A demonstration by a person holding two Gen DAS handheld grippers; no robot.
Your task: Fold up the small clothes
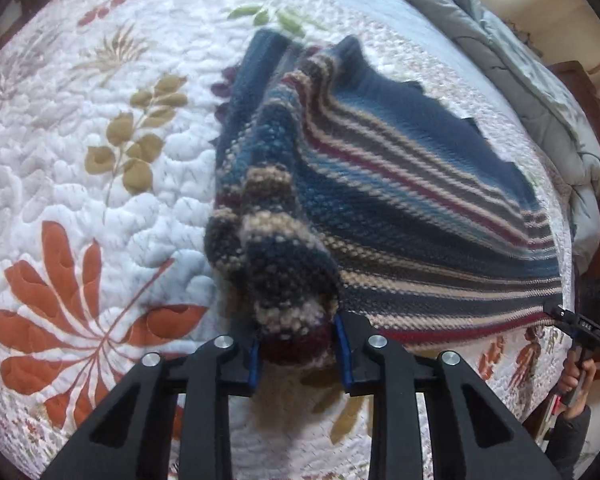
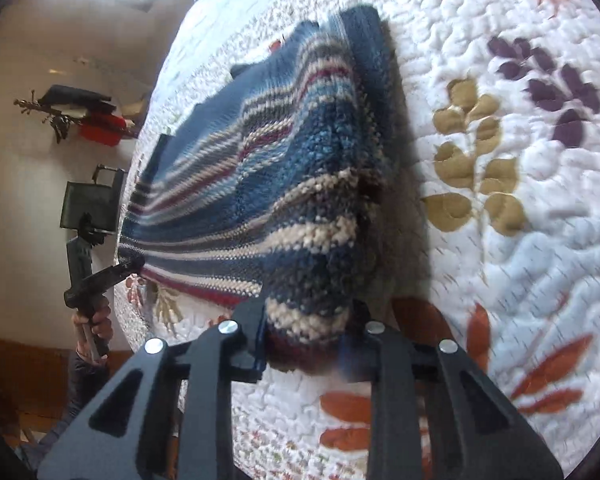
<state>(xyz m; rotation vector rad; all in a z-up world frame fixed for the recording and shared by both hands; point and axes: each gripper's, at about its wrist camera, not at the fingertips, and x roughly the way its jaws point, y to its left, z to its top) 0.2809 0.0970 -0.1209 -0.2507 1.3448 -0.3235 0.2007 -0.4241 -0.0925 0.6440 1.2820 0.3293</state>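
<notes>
The left gripper (image 1: 298,354) is clenched on a bunched corner of the striped knit sweater (image 1: 400,200), which stretches from its fingers toward two o'clock across the floral quilt (image 1: 100,200). At four o'clock in that view, the right gripper (image 2: 306,350) pinches the sweater's far hem corner, and its own camera shows it clamped on bunched knit.

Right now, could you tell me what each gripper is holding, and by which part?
Both hold the striped knit sweater: the left gripper and the right gripper each clamp a bunched corner of its hem edge, lifting it off the quilt.
</notes>
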